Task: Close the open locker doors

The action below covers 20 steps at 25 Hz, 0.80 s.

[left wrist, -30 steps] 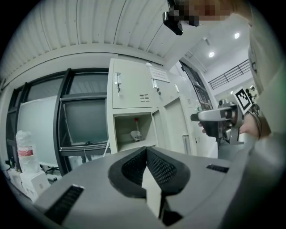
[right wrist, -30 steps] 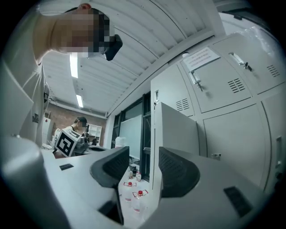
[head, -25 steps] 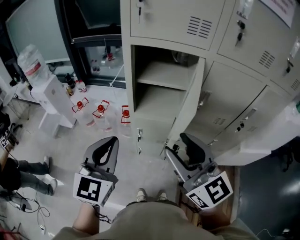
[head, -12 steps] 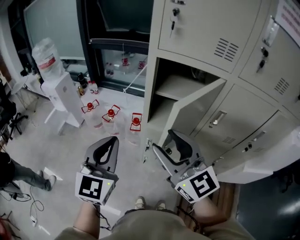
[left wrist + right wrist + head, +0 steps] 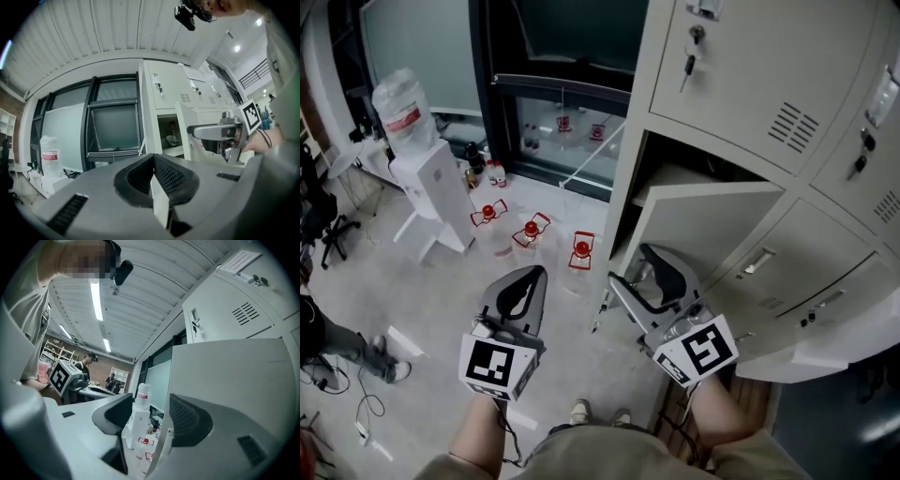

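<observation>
Even indoor light from ceiling strips point(image 5: 97, 300), fisheye-warped edges

A pale, scuffed floor point(image 5: 441, 300) runs to a dark-framed window point(image 5: 548, 66). A white water dispenser point(image 5: 431, 192) stands near it, with red-capped bottles point(image 5: 530, 228) on the floor just beside. Strip lights point(image 5: 97, 298) cross a ribbed ceiling point(image 5: 108, 33).

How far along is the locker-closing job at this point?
Done: the neighbouring locker doors look shut. In hand: the right gripper, whose jaws have just been opening, has the open door edge between them, unpressed. Left: swinging it fully shut. The left gripper hangs shut, empty.
</observation>
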{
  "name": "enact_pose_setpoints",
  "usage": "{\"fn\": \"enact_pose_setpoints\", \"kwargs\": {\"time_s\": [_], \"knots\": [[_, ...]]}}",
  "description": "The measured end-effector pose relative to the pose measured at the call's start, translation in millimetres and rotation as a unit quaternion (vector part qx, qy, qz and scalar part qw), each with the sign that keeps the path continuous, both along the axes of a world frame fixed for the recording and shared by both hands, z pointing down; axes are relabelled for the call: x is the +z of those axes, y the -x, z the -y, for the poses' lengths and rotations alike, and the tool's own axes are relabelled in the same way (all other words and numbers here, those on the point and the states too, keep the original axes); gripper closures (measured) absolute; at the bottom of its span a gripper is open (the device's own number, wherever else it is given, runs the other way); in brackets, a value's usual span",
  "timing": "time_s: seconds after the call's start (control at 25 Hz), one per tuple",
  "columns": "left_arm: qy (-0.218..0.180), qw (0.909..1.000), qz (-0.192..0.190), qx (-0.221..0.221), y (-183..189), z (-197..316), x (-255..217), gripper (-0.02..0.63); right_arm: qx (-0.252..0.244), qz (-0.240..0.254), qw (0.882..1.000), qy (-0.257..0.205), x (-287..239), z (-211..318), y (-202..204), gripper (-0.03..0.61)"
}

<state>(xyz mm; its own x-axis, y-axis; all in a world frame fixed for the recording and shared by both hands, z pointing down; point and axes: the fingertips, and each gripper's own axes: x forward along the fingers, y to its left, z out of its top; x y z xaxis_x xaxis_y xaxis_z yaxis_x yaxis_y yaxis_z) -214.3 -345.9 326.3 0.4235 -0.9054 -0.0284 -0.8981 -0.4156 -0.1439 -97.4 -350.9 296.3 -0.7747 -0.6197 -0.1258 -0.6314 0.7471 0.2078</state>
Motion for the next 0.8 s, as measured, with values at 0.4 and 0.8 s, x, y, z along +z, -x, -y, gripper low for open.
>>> {"fn": "enact_pose_setpoints", "kwargs": {"time_s": [0.4, 0.8], "knots": [[0.022, 0.9998, -0.004, -0.001, 6, 46, 19, 0.606, 0.048, -0.01, 0.998, 0.033, 31, 68, -24, 0.31], [0.047, 0.9988, -0.005, 0.013, -7, 65, 38, 0.606, 0.108, 0.007, 0.991, 0.076, 57, 110, -62, 0.306]]}}
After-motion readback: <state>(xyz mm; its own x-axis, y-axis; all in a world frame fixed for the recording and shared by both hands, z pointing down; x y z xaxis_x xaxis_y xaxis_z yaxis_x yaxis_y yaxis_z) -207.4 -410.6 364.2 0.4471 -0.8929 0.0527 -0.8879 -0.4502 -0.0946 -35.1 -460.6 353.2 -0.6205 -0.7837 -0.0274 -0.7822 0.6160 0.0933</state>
